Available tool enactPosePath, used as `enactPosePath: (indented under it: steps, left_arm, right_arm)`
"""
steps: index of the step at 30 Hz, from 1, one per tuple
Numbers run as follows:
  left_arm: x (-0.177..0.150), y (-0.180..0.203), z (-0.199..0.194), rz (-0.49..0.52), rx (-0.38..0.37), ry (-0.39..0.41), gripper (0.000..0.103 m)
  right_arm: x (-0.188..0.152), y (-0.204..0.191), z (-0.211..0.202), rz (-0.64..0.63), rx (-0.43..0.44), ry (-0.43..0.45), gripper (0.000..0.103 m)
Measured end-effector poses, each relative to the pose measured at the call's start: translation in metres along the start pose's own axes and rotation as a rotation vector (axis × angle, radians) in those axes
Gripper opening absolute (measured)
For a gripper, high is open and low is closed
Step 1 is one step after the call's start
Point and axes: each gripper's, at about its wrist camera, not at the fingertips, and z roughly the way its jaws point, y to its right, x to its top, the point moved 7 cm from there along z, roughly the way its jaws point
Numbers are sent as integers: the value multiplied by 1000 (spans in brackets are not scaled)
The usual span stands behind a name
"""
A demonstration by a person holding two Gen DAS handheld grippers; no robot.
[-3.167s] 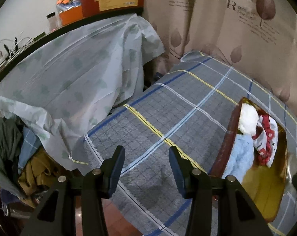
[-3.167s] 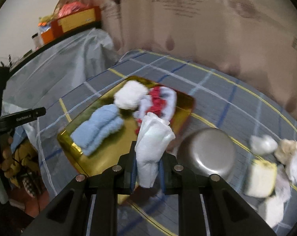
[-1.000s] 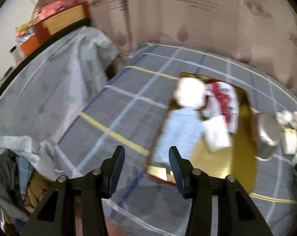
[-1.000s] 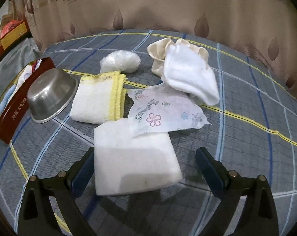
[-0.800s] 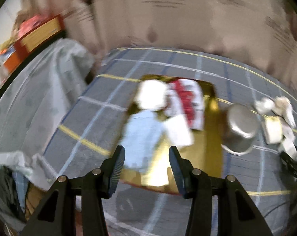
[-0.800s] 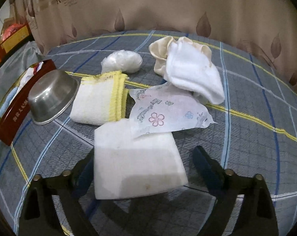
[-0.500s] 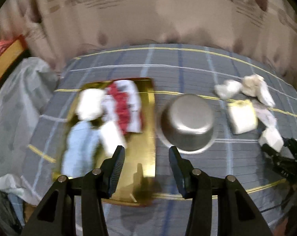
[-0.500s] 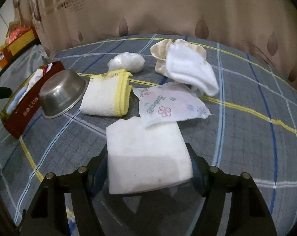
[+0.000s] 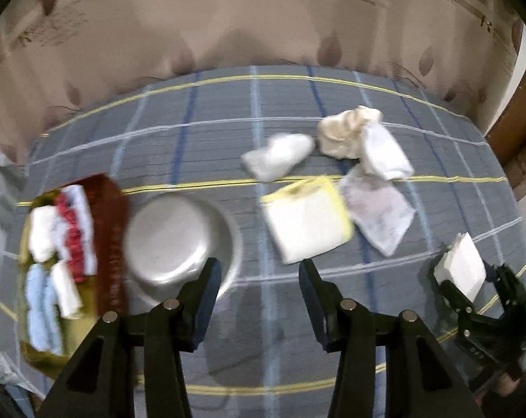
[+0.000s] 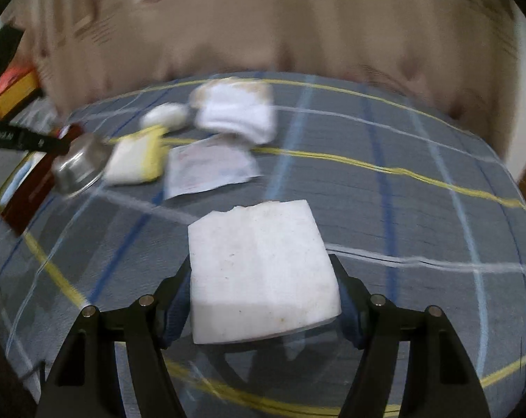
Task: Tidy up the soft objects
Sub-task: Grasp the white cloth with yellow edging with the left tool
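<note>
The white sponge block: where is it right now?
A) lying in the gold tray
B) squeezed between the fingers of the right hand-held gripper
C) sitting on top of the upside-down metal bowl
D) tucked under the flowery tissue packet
B: the white sponge block sits clamped between the two fingers of the right hand-held gripper, raised off the plaid cloth.

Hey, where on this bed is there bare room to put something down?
Bare blanket lies behind the steel bowl, left of the loose cloths, and in front of the bowl. Crowded: the tray and the cloth pile.
</note>
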Motion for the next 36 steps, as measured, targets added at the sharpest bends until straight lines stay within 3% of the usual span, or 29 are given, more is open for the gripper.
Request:
enactPosePath:
  steps: [5,11,15,22,25,30,36]
  left_arm:
    - [15,21,21,-56,-51,-48,47]
    - [23,30,49,-139,-76,-129,47]
    - [33,34,57,-185,-71,-139,47]
    - [40,34,75,-207,-15,-160,48]
    - [45,35,80,-161,31,-129,49]
    - [51,34,91,-109,82,-109,59]
    - [53,26,99,-128,99,-115,69]
  right_arm:
    - [-3,42,9,138,-113,-23,67]
    - [-6,44,13,143,-108,-37,68]
    - [-6,45,12,153,-90,-36,68]
    - [-6,45,12,161,-80,-32,69]
    - [-7,45,12,164,-73,-31,70]
    - [-7,45,12,164,-70,-31,70]
    - [-7,46,13,166,-70,-31,71]
